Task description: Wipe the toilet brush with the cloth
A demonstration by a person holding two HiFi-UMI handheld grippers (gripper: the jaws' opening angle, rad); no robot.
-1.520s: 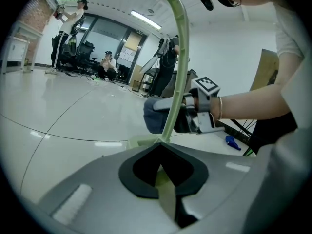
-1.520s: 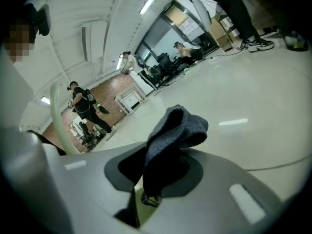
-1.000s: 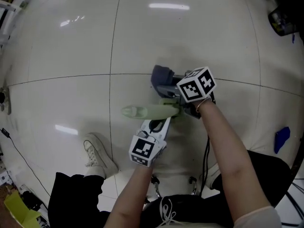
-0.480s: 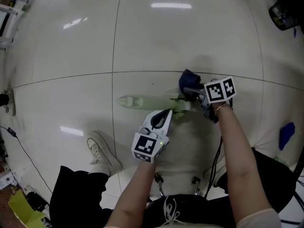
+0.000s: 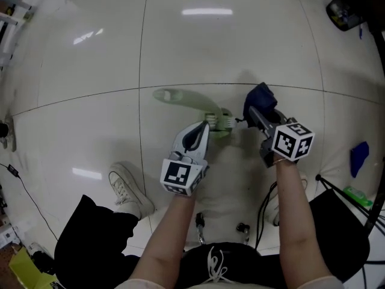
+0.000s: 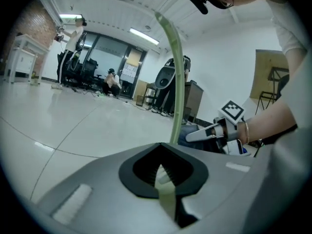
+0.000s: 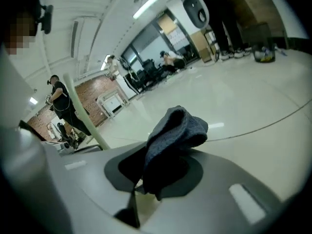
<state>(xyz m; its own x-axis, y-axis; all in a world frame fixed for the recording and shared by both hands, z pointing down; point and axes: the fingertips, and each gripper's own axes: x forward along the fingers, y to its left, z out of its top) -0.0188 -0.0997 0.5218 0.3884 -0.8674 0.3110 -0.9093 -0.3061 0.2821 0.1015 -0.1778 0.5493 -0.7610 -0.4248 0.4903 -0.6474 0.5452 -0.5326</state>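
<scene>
Brush (image 5: 186,100) — pale green, slim — in left tool (image 5: 206,126); blue cloth (image 5: 260,97) in right tool (image 5: 252,112).

The pale green brush (image 5: 186,103) slants across the centre of the head view, wide end toward upper left, its other end clamped in the left gripper (image 5: 206,127). Just right of it, the bunched dark blue cloth (image 5: 260,97) is pinched in the right gripper (image 5: 255,111).

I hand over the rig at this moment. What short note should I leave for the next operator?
Left gripper: shut on the toilet brush.
Right gripper: shut on the cloth, beside the brush and seemingly apart from it.
Done: both things are gripped; how much is already wiped cannot be told.
Left: bring the cloth onto the brush and wipe along it.
</scene>
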